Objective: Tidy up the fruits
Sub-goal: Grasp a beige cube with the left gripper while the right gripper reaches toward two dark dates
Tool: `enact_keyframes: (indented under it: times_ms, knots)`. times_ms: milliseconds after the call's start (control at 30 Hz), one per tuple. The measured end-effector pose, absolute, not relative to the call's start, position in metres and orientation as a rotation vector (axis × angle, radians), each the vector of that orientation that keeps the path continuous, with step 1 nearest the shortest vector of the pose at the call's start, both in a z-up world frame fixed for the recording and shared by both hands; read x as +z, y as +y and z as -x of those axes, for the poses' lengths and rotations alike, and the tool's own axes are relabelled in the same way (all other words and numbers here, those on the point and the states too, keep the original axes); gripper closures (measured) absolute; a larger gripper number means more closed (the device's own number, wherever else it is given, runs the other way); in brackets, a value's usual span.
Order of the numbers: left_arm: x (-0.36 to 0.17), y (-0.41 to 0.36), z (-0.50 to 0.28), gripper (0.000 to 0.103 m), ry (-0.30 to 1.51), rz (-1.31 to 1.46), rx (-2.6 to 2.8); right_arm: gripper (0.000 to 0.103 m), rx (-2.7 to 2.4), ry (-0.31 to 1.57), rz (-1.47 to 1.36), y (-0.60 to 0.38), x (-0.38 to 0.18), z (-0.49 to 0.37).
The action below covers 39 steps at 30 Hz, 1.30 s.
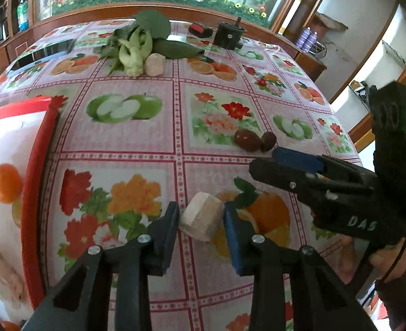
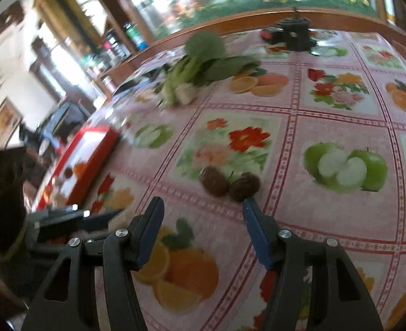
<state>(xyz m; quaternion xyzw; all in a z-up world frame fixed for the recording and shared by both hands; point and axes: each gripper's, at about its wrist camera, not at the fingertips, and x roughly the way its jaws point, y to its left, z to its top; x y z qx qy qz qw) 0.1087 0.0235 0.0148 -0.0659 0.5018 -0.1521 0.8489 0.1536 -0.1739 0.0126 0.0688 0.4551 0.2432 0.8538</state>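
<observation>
Left gripper (image 1: pixel 201 220): clamped on a pale chunk (image 1: pixel 201 220), seen only in its own view.
Right gripper (image 2: pixel 203 215): jaws apart, empty, near two brown fruits (image 2: pixel 229 183).
Tray (image 1: pixel 33 193): red rim left; bare cloth between.

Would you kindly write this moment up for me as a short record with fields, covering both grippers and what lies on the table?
left gripper: shut on the pale block, low over the tablecloth
right gripper: open, nothing between its fingers, pointing toward the two dark brown fruits
red-rimmed tray: at the table's left side, holds an orange fruit
far side of table: leafy greens, black cylindrical object
</observation>
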Motion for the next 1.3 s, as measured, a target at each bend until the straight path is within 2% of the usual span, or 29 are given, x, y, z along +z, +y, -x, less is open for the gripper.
enact_keyframes:
  times_ms: [333, 500, 833, 1100, 1300]
  knots:
    - [0.014, 0.031, -0.099, 0.067, 1.068, 0.178, -0.307, 0.045, 0.431, 0.923, -0.07, -0.173, 0.009, -0.166]
    - [0.014, 0.033, -0.096, 0.067, 1.071, 0.193, -0.302, 0.067, 0.46, 0.915, 0.019, -0.163, 0.008, -0.168]
    - [0.014, 0.034, -0.092, 0.067, 1.071, 0.208, -0.291, 0.068, 0.496, 0.933, 0.063, -0.164, 0.01, -0.155]
    - [0.014, 0.034, -0.091, 0.067, 1.079, 0.207, -0.29, 0.06, 0.532, 0.966, 0.077, -0.163, 0.01, -0.142]
    - [0.014, 0.035, -0.088, 0.067, 1.082, 0.211, -0.297, 0.06, 0.48, 0.955, 0.067, -0.174, 0.009, -0.141]
